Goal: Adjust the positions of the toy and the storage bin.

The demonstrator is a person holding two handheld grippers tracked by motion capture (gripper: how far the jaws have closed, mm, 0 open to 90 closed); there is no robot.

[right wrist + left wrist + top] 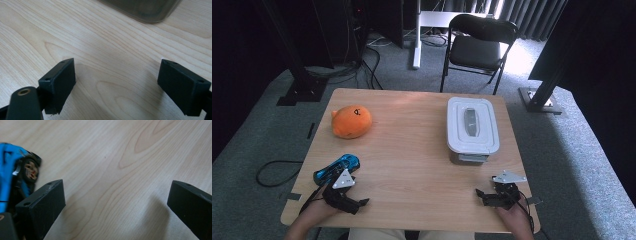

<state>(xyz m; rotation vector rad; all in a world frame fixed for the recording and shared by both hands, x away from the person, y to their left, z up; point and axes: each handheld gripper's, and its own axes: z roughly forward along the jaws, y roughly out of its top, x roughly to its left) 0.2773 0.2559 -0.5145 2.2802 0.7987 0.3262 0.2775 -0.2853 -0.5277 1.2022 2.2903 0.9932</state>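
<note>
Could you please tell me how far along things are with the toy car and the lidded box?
Nothing looks done: the box is lidded, the orange plush untouched. The left claw is open beside the blue toy car, gripping nothing; the right claw is open over bare table. Everything remains.

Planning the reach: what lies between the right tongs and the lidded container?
Bare wood tabletop between the right tongs and the container, seen in the high and right gripper views.

Bare tabletop point(412, 150) between car point(337, 168) and box point(472, 129)
</note>
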